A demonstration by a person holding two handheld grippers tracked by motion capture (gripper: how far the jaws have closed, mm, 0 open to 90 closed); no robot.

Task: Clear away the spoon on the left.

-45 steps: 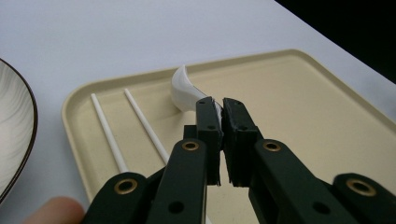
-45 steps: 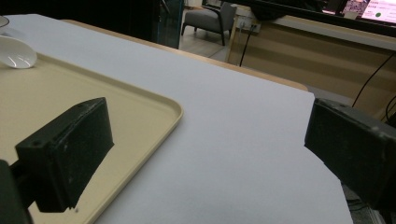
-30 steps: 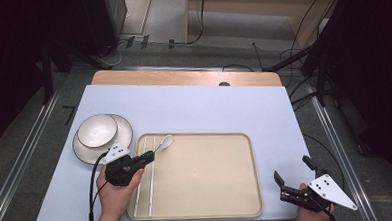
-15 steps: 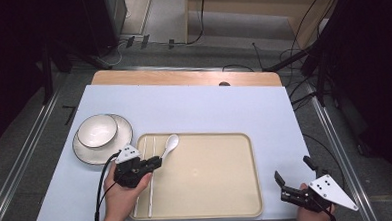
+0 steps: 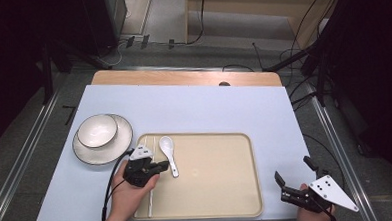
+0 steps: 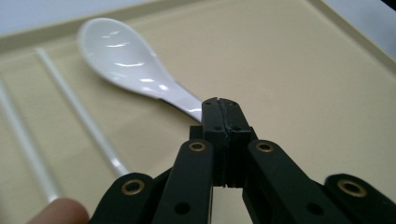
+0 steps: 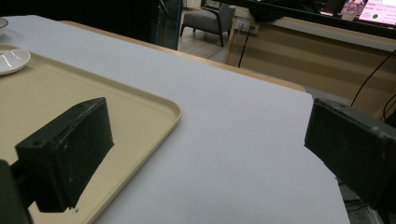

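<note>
Though hard to read at the very tips, take the left gripper (image 5: 159,168) as clenched: pad to pad in its own view (image 6: 222,109), just closed a little further, nose right at the handle end of the spoon (image 6: 126,58). Cannot tell whether that thin end is nipped underneath or merely touched.

Find the spoon (image 5: 166,144) lying in the tray (image 5: 212,182) toward its ten o'clock corner, bowl end at twelve, handle trailing to five. Note two chopsticks (image 5: 153,192) just beside it at nine o'clock, along the tray's edge. See also bowl (image 5: 97,131) on plate (image 5: 123,141), outside the tray at ten o'clock.

Read the right gripper (image 5: 294,171) as released: spread wide, idle at the table's five o'clock corner, nothing between.

Judge the step as settling the spoon in the tray beside the chopsticks, nearly done. Next, probably: part the pads, back off toward six o'clock without dragging the handle, then check that nothing rolls against the chopsticks.
</note>
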